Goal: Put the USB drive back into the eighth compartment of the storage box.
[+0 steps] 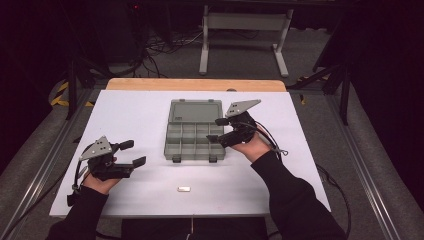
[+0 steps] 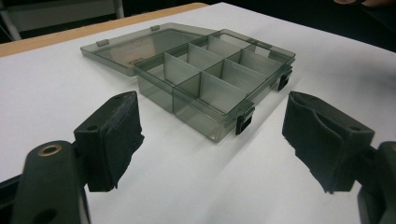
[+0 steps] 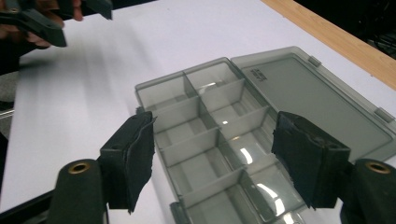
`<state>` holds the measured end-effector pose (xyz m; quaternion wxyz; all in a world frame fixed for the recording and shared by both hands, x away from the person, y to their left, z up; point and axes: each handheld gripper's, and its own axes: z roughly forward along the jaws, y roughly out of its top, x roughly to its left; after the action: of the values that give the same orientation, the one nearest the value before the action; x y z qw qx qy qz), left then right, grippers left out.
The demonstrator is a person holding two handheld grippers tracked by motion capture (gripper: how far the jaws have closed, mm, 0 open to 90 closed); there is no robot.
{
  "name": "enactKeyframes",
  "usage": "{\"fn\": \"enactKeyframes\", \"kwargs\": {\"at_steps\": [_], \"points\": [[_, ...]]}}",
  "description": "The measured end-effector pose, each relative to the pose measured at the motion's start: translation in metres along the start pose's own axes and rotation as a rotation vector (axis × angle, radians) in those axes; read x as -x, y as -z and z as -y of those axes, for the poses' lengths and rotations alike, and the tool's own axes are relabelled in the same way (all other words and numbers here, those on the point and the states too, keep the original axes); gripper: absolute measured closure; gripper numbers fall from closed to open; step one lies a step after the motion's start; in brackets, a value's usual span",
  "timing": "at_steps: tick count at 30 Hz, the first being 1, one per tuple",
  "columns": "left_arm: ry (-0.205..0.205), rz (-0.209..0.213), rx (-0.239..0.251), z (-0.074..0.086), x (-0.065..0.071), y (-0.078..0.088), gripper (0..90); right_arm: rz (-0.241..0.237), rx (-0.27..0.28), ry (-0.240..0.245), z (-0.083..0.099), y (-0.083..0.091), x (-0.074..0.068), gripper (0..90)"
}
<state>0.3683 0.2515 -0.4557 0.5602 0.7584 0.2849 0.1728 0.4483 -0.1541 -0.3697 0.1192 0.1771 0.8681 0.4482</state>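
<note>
Lying mid-table on the white sheet (image 1: 135, 120), the smoky translucent plastic organizer box (image 1: 194, 141) has its flat lid (image 1: 195, 110) folded back, showing thin-walled rectangular compartments. The right gripper (image 1: 218, 130) hovers over its right edge, padded jaws spread and empty; the left gripper (image 1: 133, 153) sits well apart, jaws spread too.

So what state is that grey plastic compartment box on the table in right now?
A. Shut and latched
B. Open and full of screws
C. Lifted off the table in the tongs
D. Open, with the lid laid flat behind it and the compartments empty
D: the compartment box sits on the white table with its lid folded back flat, and the compartments seen in both gripper views hold nothing.
</note>
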Motion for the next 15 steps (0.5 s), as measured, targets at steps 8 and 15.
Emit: {"fn": "enactKeyframes", "kwargs": {"at_steps": [8,15], "points": [[-0.004,-0.001,0.000,0.000,0.001,0.000,18.6,-0.043,-0.015,0.063,-0.004,-0.004,-0.022,31.3],[-0.003,-0.002,-0.009,0.001,0.001,-0.001,18.0,-0.070,-0.020,0.084,-0.004,-0.005,-0.033,30.2]]}}
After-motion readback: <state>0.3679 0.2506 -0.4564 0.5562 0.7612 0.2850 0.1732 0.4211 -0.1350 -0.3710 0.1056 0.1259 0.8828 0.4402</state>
